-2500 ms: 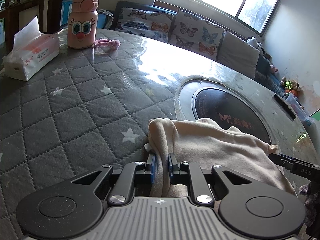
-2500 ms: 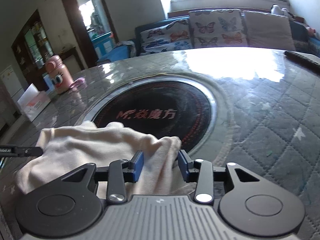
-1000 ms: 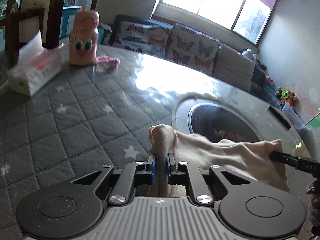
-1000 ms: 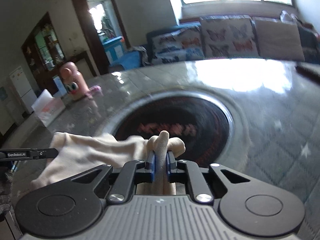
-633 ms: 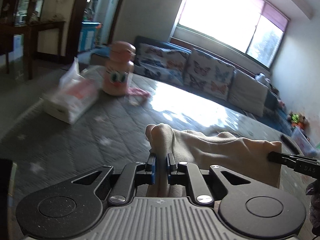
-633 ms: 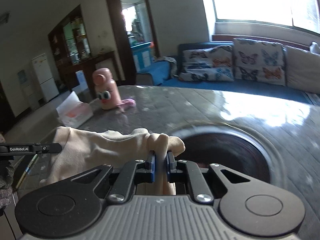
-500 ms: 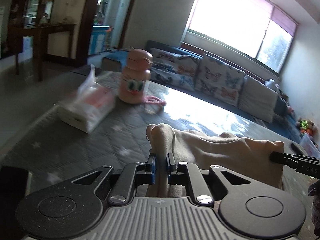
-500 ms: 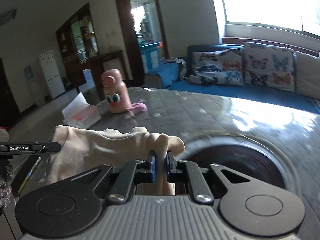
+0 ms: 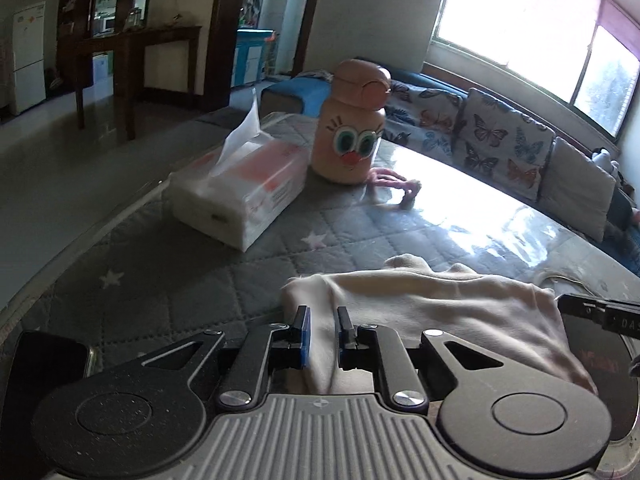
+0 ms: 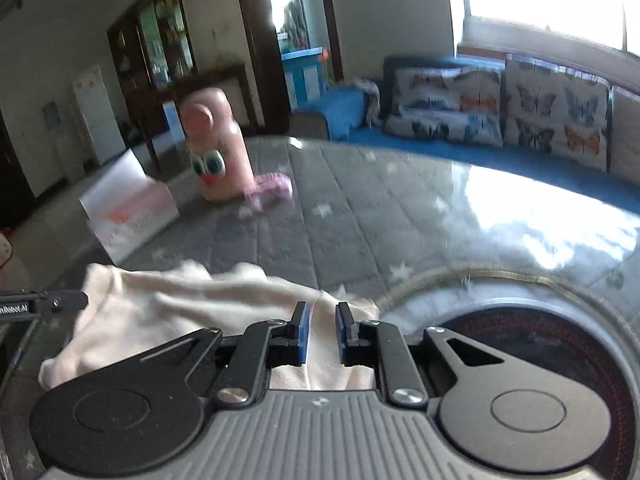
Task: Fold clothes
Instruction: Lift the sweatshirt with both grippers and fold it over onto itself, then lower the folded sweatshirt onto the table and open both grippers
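A cream garment (image 9: pixel 440 312) is stretched between my two grippers over the grey quilted table (image 9: pixel 200 280). My left gripper (image 9: pixel 322 320) is shut on one of its corners, with cloth pinched between the blue pads. My right gripper (image 10: pixel 322 318) is shut on the other corner of the garment (image 10: pixel 192 300), and its jaws stand a little apart around the fabric. Each gripper's tip shows at the edge of the other's view. The right wrist view is blurred.
A tissue box (image 9: pixel 244 192) and a pink cartoon bottle (image 9: pixel 352 132) stand at the table's far left, with a small pink item (image 9: pixel 396 184) beside them. A round black hotplate (image 10: pixel 552 344) is set into the table at right. A dark phone (image 9: pixel 40 364) lies near the left edge. A sofa stands behind.
Both grippers closed on the garment, lifted it and carried it leftward toward the tissue box and bottle. The garment now hangs lower and flatter, and the jaws look slightly wider.
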Action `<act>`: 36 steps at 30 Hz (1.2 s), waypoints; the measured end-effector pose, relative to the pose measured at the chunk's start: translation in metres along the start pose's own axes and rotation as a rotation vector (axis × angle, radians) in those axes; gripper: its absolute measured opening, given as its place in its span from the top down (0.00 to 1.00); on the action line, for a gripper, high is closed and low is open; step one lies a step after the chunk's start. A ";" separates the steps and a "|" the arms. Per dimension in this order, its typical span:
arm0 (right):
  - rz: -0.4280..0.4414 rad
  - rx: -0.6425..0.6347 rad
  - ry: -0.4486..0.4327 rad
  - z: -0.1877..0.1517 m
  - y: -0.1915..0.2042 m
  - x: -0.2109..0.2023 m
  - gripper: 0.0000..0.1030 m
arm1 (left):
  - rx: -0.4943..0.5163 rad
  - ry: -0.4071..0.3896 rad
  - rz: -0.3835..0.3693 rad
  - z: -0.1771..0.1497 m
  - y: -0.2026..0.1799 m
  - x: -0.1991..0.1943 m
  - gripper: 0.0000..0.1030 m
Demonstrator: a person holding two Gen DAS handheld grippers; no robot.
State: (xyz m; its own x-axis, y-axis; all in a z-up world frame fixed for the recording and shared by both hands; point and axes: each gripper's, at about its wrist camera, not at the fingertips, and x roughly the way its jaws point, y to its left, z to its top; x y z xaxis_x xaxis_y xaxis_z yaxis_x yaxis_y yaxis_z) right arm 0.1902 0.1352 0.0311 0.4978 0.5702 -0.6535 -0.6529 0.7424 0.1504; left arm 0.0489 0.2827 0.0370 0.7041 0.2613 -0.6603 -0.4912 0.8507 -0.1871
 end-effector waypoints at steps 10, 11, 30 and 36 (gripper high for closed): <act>0.066 -0.050 0.006 0.008 0.020 0.020 0.81 | 0.052 -0.008 -0.059 0.012 -0.023 0.010 0.79; 0.074 -0.052 0.009 0.010 0.022 0.024 0.80 | 0.056 0.001 -0.066 0.012 -0.027 0.014 0.79; 0.100 -0.080 0.037 0.015 0.038 0.070 0.67 | 0.075 0.062 -0.124 0.019 -0.061 0.067 0.75; 0.088 -0.154 0.039 0.008 0.050 0.072 0.57 | 0.107 0.070 -0.109 0.019 -0.067 0.077 0.74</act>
State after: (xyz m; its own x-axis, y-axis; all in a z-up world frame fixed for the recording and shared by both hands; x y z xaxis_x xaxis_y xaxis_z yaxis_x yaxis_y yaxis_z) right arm 0.1980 0.2165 -0.0026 0.4148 0.6142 -0.6713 -0.7741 0.6260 0.0946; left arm 0.1457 0.2549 0.0123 0.7107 0.1359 -0.6903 -0.3542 0.9168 -0.1842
